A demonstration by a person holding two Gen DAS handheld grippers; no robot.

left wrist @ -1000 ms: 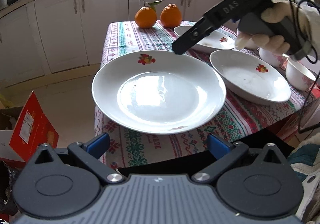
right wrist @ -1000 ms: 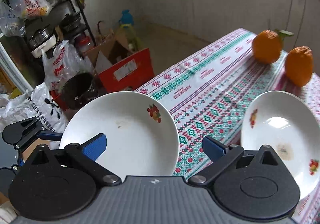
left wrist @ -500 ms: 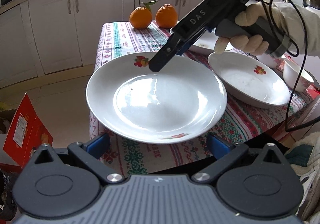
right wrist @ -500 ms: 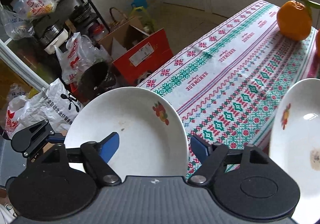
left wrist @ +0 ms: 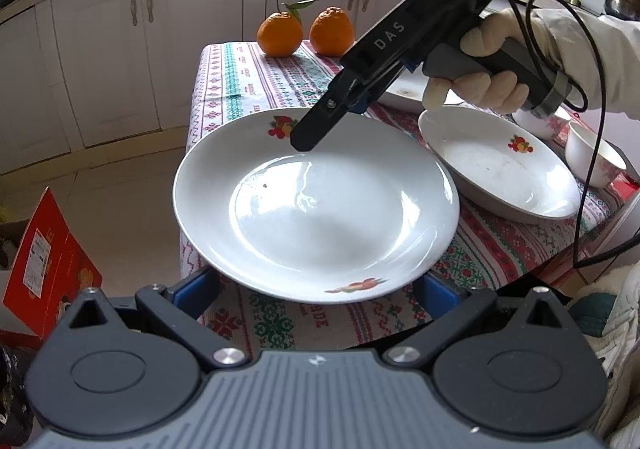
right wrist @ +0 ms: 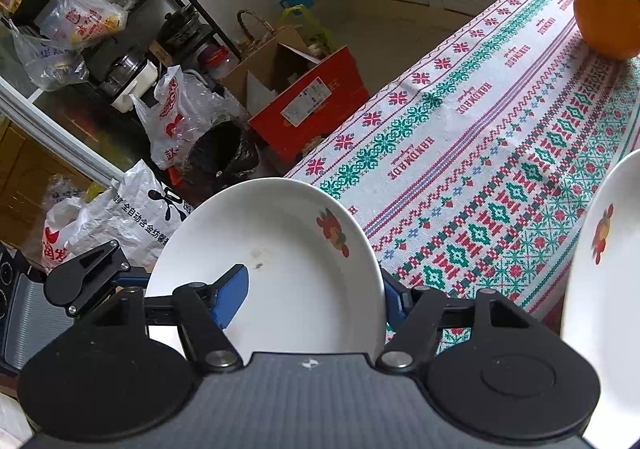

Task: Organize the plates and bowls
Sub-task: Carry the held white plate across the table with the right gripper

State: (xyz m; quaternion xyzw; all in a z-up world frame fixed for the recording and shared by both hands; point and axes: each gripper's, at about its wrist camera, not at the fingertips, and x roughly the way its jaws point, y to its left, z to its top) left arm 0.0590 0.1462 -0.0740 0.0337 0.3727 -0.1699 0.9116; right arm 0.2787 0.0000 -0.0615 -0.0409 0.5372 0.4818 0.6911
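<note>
The move turns on the big white plate [left wrist: 320,217] and the right tool [right wrist: 312,293]. The plate's far rim sits right at that tool's tips, and the tool slants steeply down onto it. In the right wrist view one blue finger [right wrist: 232,297] lies over the inside of the plate. The other finger sits outside the rim on the opposite side, so the rim is between the jaws. They are closing, but the inner pad looks clear of the china, so I judge nothing is gripped yet.

The left tool [left wrist: 316,289] is on the opposite side of the plate. Its jaws are spread wide and hold nothing, and the plate's near rim passes just over its two fingers. That near rim appears to overhang the edge of the surface [left wrist: 240,89]. The right tool is the one placed to take the plate. The plate is round, so only the rim's line across the jaws matters.

A second plate [left wrist: 500,169] lies just beside the right tool's grip hand [left wrist: 480,85], close to the first plate. A third dish [left wrist: 404,91] is behind that tool, and a small bowl [left wrist: 592,161] is further out. The tool's cable [left wrist: 588,169] hangs over the second plate and the bowl and could snag. Two oranges [left wrist: 280,33] lie well beyond the tips, out of the way.
</note>
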